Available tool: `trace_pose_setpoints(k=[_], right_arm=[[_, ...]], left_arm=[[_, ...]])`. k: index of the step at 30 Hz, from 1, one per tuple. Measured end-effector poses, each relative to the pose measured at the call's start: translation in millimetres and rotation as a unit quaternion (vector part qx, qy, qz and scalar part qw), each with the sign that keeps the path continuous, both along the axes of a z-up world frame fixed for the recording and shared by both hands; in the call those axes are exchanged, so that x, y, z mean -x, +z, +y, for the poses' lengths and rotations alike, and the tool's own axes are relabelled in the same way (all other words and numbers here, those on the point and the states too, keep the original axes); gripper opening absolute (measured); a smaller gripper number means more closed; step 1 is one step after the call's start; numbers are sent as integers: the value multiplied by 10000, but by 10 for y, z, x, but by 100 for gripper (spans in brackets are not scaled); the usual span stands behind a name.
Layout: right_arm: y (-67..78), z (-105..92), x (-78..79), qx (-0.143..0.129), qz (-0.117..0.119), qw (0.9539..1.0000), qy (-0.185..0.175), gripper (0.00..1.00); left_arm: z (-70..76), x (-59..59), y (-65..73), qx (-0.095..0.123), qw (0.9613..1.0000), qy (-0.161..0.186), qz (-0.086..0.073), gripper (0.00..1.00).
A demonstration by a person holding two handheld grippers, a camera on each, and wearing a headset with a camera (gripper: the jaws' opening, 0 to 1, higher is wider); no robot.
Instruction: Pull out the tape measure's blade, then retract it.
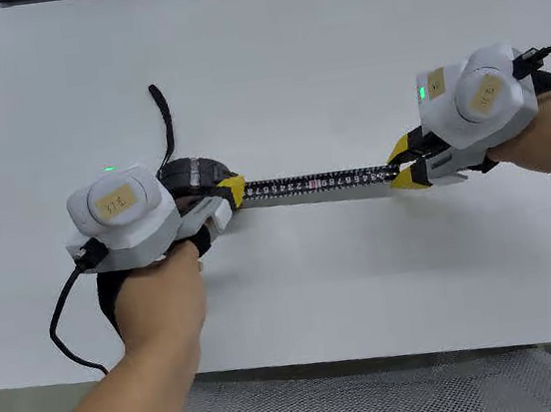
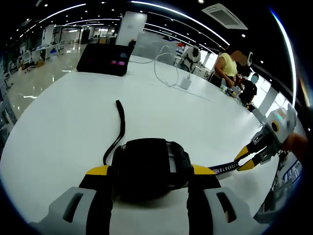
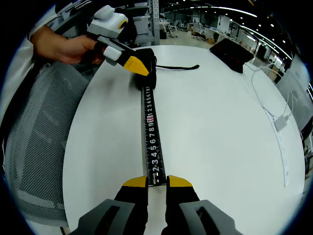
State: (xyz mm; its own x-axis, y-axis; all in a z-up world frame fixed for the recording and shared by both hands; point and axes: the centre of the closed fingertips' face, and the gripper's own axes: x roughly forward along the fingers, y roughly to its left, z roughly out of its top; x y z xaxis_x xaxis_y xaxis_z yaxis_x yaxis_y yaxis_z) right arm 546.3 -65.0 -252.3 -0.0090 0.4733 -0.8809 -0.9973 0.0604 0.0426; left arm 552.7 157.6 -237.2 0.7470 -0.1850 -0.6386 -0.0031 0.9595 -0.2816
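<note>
A black tape measure (image 1: 194, 175) lies on the white table (image 1: 297, 53), its wrist strap (image 1: 162, 114) trailing away from me. My left gripper (image 1: 226, 194) is shut on the case (image 2: 150, 165), yellow-tipped jaws on either side. The black blade (image 1: 313, 179) with white numbers runs out to the right, just above the table. My right gripper (image 1: 403, 163) is shut on the blade's end (image 3: 155, 179). In the right gripper view the blade (image 3: 150, 132) stretches ahead to the case (image 3: 147, 66) and the left gripper (image 3: 128, 59).
A dark flat device (image 2: 104, 59) lies at the far end of the table, with a white cable and charger (image 2: 184, 83) beside it. A mesh chair (image 1: 380, 399) sits at the near edge. People (image 2: 228, 66) stand beyond the table.
</note>
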Motion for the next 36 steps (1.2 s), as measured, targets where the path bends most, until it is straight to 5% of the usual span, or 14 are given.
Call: trace_pose_setpoints(k=[36], right_arm=[[39, 409, 1, -308, 51, 9995, 53, 9]], left_arm=[[15, -13, 8, 167, 9998, 71, -20, 58]])
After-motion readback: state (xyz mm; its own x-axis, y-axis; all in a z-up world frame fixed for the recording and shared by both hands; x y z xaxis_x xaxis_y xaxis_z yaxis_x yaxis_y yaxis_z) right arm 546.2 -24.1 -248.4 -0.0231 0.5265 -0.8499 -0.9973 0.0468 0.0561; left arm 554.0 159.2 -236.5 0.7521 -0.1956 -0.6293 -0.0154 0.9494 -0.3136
